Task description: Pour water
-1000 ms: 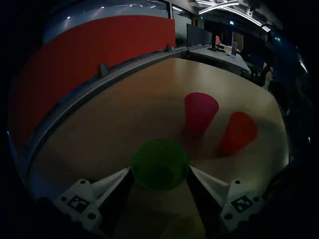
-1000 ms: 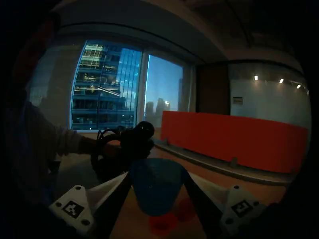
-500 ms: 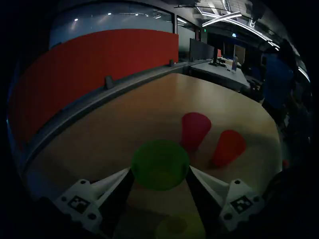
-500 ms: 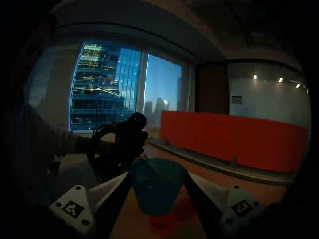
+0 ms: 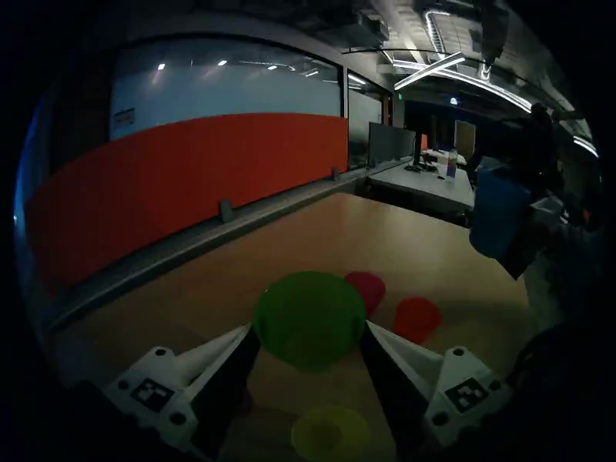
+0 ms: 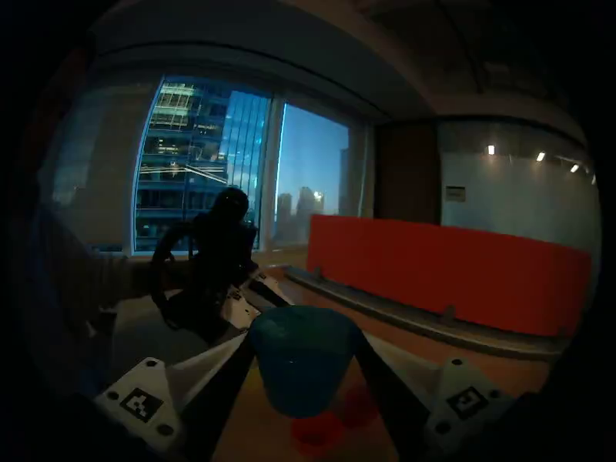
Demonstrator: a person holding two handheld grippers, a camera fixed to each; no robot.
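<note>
Fingers (image 5: 219,356) of the left gripper (image 5: 308,333), kept apart by the cup between them, pinched the green cup (image 5: 309,322) by its sides, clear of the surface (image 5: 331,231). Fingers of the right gripper (image 6: 304,340), likewise parted, pinched the upright blue cup (image 6: 302,366). Whether it held water could not be told in the dim light.

Over the last second the left gripper had risen and levelled. The magenta cup (image 5: 368,286) and red cup (image 5: 416,317) on the surface had sunk low and small behind the green cup. A yellow cup (image 5: 329,433) had come into sight beneath it. The blue cup had entered at the right edge of the left gripper view, well apart from the green one. In the right gripper view the left gripper had climbed against the window (image 6: 231,165).

Judged from this, both cups were aloft and being brought together, and no tilt for pouring had yet begun.
</note>
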